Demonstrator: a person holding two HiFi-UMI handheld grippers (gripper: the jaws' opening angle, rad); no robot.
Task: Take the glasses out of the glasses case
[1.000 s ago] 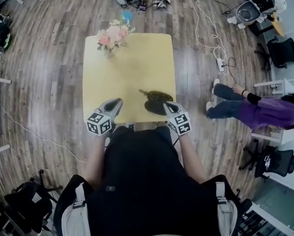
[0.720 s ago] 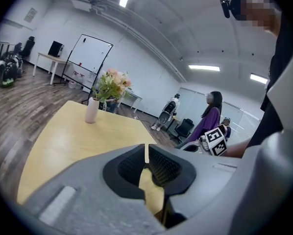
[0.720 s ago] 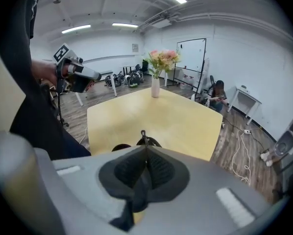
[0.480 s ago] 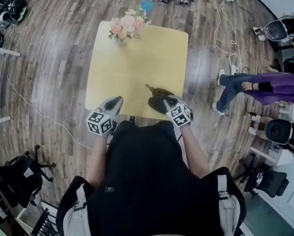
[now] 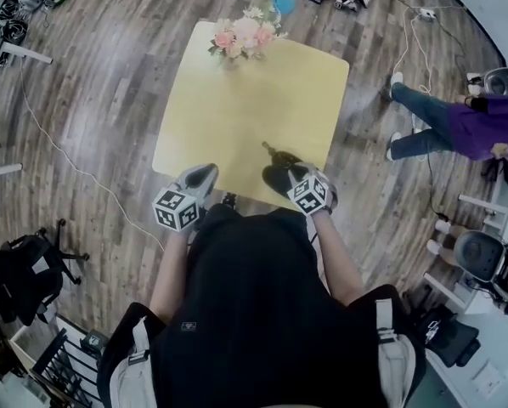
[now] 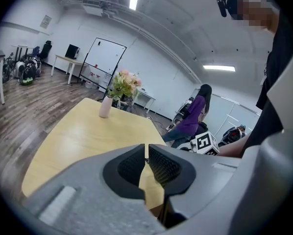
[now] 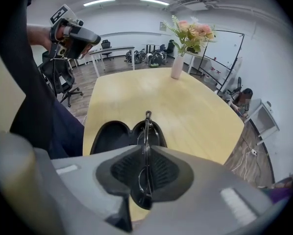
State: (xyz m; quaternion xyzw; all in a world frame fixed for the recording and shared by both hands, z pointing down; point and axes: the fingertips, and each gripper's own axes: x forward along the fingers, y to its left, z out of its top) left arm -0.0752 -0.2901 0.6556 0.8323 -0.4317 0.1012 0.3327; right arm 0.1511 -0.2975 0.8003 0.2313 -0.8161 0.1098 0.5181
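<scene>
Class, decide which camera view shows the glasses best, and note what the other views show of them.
Right gripper view: the glasses sit edge-on, clamped in the right gripper over the open case. Head view shows only a small dark sliver; left gripper view shows none.

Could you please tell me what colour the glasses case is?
The case is black; the right gripper view shows it best.

Left hand-held gripper (image 6: pixel 146 153) with jaws together and empty, above the near edge of a yellow surface (image 6: pixel 83 136), flower vase (image 6: pixel 106 106) far left, person in purple (image 6: pixel 193 117) beyond right.
</scene>
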